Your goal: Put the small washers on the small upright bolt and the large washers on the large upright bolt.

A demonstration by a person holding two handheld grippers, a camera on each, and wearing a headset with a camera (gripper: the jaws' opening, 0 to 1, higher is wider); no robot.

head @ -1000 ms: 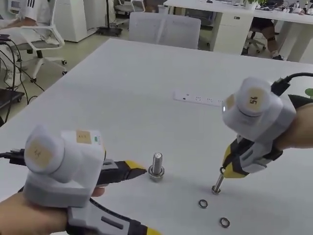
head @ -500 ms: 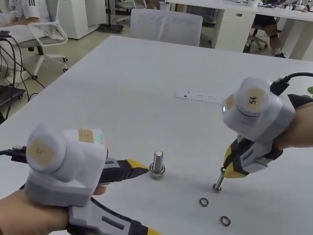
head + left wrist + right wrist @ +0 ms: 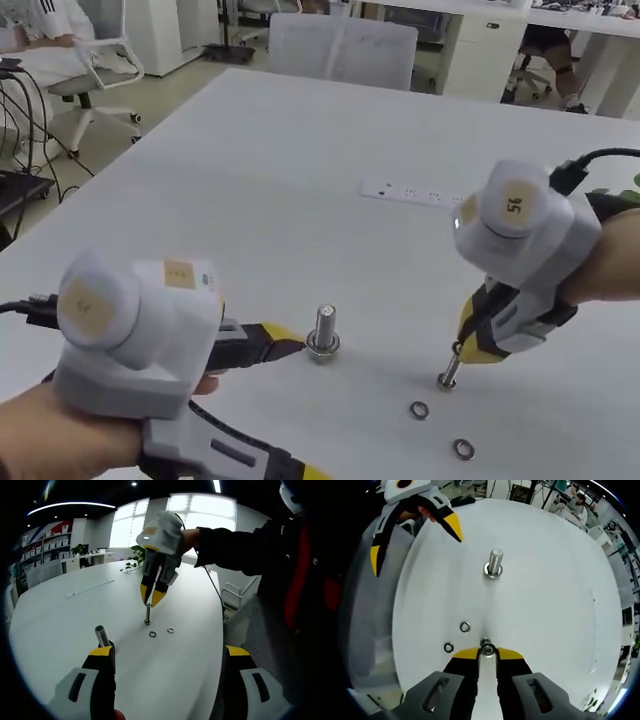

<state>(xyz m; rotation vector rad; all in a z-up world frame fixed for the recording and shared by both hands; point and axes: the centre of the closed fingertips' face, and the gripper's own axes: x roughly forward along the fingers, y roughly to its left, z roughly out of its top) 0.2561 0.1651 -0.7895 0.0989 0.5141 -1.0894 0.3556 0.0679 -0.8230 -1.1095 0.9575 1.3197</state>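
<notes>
Washers (image 3: 322, 349) seem already stacked at the base of the large bolt (image 3: 323, 325). The right gripper (image 3: 459, 350) is pinched nearly closed on what looks like a small washer (image 3: 487, 650) atop the small bolt (image 3: 447, 374); two loose washers (image 3: 419, 409) lie nearby. The left gripper (image 3: 169, 651) gapes empty.

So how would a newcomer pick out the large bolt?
On the white table, between the power strip and the person, two bolts stand upright. The large bolt is the thick one by a yellow tip of the left gripper, with a wide ring at its foot. The small bolt under the right gripper is thin.
</notes>
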